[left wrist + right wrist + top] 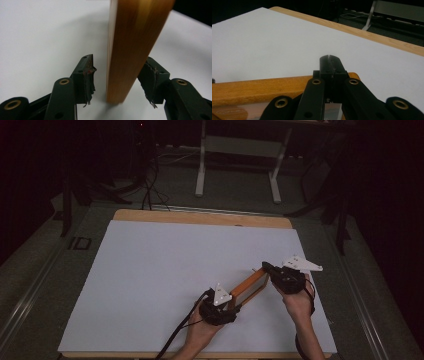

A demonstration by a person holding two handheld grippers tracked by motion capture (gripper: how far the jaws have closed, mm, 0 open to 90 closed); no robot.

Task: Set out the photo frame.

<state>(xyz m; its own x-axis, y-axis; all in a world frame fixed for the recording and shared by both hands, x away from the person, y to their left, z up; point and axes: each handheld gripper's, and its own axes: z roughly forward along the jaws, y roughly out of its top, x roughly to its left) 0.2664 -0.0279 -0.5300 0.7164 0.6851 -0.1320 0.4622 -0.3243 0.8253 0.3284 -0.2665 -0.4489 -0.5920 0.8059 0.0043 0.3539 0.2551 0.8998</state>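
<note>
1. Orange-brown wood makes up the rectangular picture frame [248, 285], which lies at about four o'clock on the white-covered tabletop [165, 270], spanning between the two hands.
2. Left tongs [116, 72] stand released: their worn pads sit either side of the frame's near end with a gap on each side, pressing on nothing.
3. Right tongs [329, 65] are clenched at the frame's far end, tips meeting above the wooden rail; whether they pinch the rail or merely rest on it I cannot tell.
4. To do this step well, I judge the left hand should draw straight back along the frame's length so neither pad snags the wood, while the right hand keeps the other end steady.
5. Around the work, the tabletop's wooden edge [200, 216] runs along twelve o'clock, a white metal stand [240, 155] rises beyond it, and black cables [150, 190] lie on the floor at eleven o'clock.
6. Nothing on the sheet blocks the frame; the left tongs' own trailing cable [177, 335] is the nearest nuisance.
</note>
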